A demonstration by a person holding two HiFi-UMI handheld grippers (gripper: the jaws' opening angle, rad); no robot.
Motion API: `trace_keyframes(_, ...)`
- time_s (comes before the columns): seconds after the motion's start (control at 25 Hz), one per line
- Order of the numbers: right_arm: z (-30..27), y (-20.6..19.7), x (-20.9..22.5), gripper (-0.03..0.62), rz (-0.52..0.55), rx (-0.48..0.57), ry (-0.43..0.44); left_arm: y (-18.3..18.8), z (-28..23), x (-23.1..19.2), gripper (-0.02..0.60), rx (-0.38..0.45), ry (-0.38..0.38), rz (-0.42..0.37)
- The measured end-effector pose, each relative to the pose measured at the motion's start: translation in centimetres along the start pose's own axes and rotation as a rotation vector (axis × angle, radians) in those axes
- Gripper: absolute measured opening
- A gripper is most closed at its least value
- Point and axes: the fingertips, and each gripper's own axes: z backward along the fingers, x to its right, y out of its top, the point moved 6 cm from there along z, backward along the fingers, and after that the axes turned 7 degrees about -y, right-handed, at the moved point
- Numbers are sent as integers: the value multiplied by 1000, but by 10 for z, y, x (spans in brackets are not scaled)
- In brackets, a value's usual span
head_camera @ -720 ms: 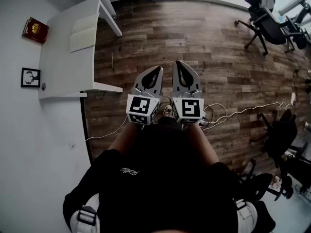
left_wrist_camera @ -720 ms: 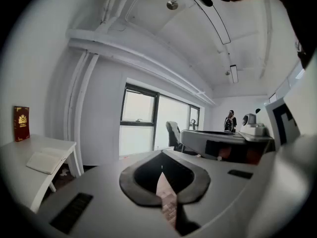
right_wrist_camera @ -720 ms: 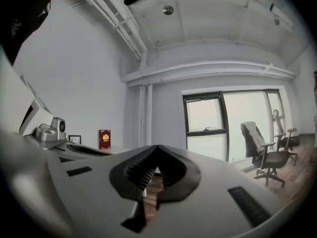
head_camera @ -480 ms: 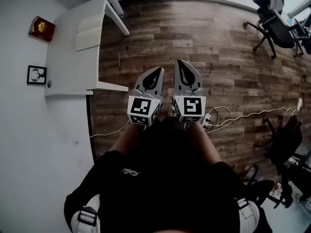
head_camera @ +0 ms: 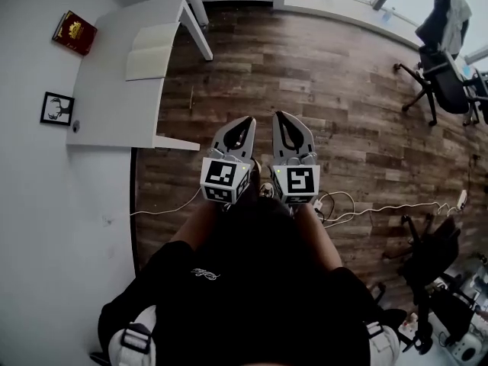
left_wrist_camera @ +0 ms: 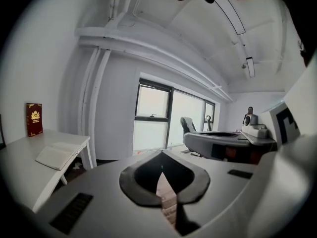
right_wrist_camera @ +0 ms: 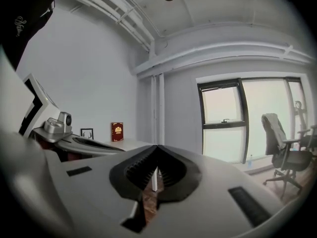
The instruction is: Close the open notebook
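Observation:
The open notebook point(head_camera: 152, 51) lies flat on the white desk point(head_camera: 107, 113) at the upper left of the head view. It also shows at the lower left of the left gripper view, as the notebook point(left_wrist_camera: 58, 155) on the desk point(left_wrist_camera: 22, 165). My left gripper point(head_camera: 248, 120) and right gripper point(head_camera: 279, 115) hang side by side over the wooden floor in front of the person, well away from the desk. Both are shut and hold nothing. The left gripper's point(left_wrist_camera: 161, 155) jaw tips meet, and so do the right gripper's point(right_wrist_camera: 157, 147).
A red book point(head_camera: 74, 33) and a small framed picture point(head_camera: 57, 107) lean on the wall behind the desk. Office chairs point(head_camera: 446, 67) stand at the far right. White cables point(head_camera: 366, 208) and a power strip lie on the floor by the person's feet. Windows line the far wall.
The head view has swung: the desk and notebook have slid a little right in the picture. Both grippers stay shut and side by side in front of the person.

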Motion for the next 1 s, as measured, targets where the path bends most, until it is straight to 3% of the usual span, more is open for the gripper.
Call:
trace_keyframes(0.24,-75,19,-2,21,60,18,33,19,-41,-60,3,36,27,16)
trace_keyframes(0.48,-155,21,-9,21,36,-8,82,38,-79,-126,3,33,69,37)
trace_keyframes(1.0,-298,29,-65,21,156,-39,252,63,-100,-261,3,101,195,133)
